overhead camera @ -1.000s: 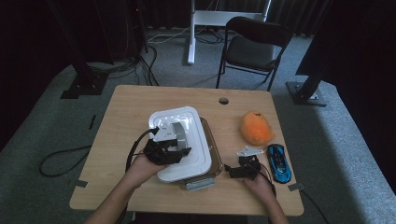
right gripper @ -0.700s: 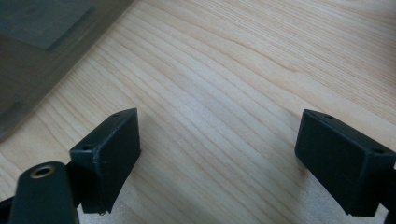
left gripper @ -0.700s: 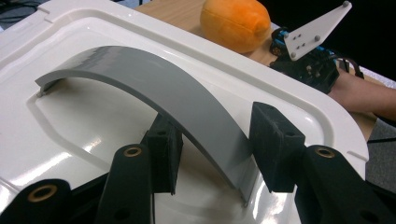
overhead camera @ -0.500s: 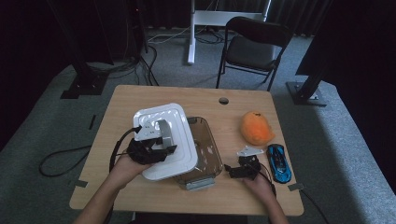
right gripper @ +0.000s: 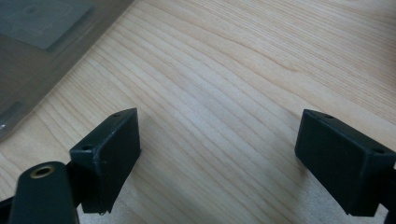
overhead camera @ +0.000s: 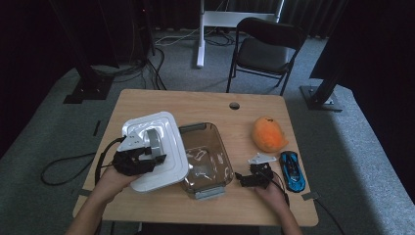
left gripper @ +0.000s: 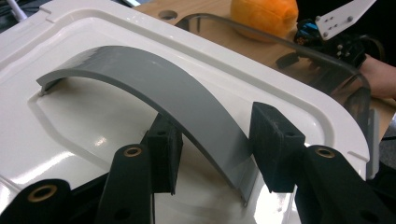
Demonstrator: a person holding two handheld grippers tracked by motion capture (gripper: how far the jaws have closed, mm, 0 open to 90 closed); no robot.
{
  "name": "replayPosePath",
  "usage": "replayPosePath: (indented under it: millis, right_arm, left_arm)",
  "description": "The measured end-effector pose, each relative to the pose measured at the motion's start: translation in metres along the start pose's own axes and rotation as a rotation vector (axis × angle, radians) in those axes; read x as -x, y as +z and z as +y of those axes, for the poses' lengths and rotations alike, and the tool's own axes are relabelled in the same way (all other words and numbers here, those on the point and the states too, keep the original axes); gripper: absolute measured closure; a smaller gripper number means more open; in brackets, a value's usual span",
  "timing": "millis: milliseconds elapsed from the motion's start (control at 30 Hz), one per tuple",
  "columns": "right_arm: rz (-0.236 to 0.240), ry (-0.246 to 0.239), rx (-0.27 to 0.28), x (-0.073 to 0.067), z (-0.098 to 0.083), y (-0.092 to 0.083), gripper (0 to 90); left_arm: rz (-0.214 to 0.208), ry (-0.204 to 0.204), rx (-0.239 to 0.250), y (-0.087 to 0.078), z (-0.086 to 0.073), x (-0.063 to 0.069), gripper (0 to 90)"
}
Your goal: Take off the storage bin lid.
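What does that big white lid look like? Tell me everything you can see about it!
The white lid looks like glossy plastic, rectangular with rounded corners and a raised rim. A curved grey handle arches over a dip in its middle. The left gripper has its jaws on either side of that handle. The lid sits tilted beside the clear tub, overlapping its left edge, above the wooden table.

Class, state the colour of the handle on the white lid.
Grey handle; clearest in the left gripper view.

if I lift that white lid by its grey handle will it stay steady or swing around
The white lid looks like rigid moulded plastic, so it probably won't flex. The left gripper holds the grey handle near one end, off centre, so the lid may tilt. The handle's smooth, glossy strip could slide between the pads.
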State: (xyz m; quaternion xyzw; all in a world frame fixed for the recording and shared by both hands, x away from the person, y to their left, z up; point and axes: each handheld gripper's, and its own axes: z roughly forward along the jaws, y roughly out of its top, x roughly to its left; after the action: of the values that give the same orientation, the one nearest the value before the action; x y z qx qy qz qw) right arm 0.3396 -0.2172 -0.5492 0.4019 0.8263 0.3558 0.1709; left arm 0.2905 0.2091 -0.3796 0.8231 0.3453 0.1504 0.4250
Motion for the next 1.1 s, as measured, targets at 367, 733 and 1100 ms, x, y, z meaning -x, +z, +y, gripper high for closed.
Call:
replayPosePath:
  millis: [367,733,1100]
  right_arm:
    - [0.000,0.001,0.000,0.000,0.000,0.000,13.2]
    - [0.000,0.000,-0.001,0.000,0.000,0.000,13.2]
    - [0.000,0.000,0.000,0.000,0.000,0.000,13.2]
  left_arm:
    - [0.026,-0.031,0.003,-0.014,-0.025,-0.018,55.6]
    - [-0.027,-0.019,-0.002,0.000,-0.047,-0.026,55.5]
    - [-0.062,-0.016,-0.022,0.023,-0.067,-0.027,55.4]
